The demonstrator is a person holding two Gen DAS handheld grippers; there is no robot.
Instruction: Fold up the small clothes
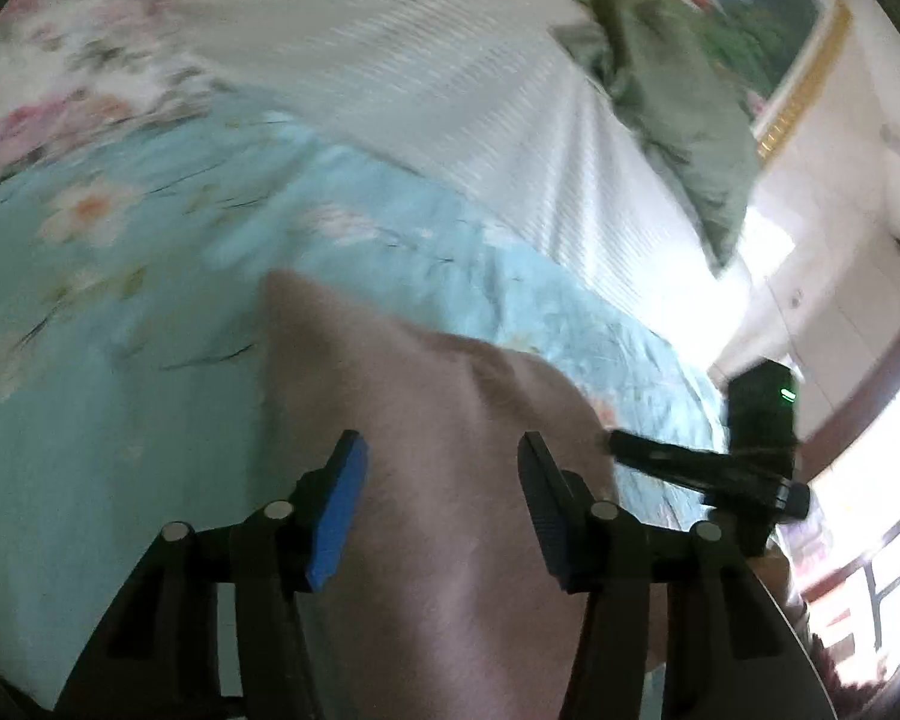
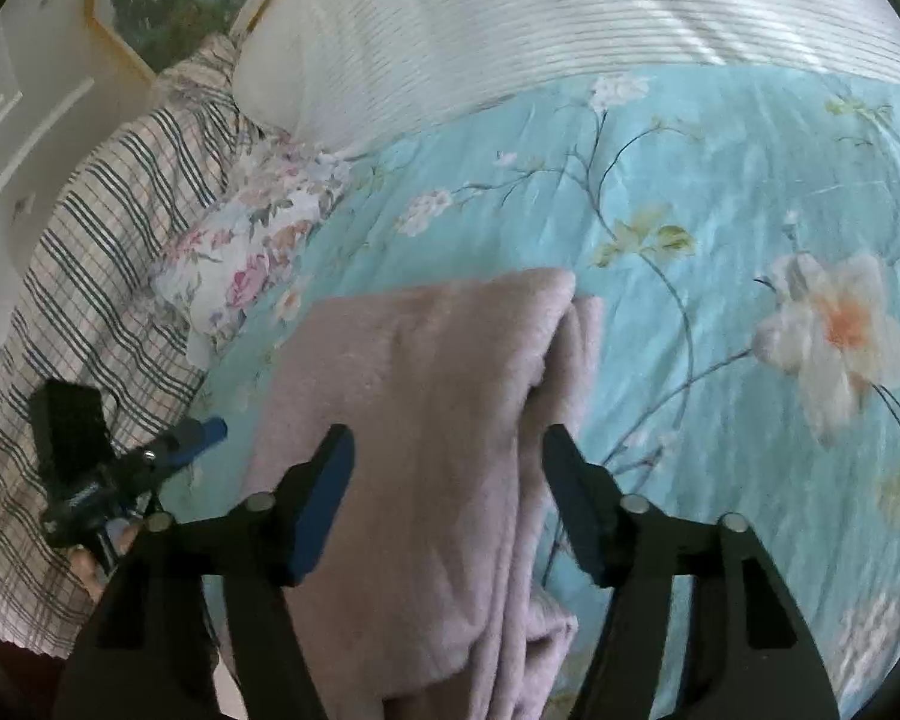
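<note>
**Pink garment on the bed, both claws spread**

The pink garment (image 2: 426, 420) lies folded on the blue floral bedspread (image 2: 720, 192) (left view is blurred). Right claw (image 2: 447, 456) and left claw (image 1: 444, 462) hang wide above it, gripping nothing. Open bedspread stretches toward 2 o'clock; a striped cloth (image 2: 108, 228) borders 9 o'clock.

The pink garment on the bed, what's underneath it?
The pink garment lies on a light blue floral bedspread, which shows all round it. Its right edge is doubled over in layers. Whatever sits directly beneath the fabric is covered.
</note>
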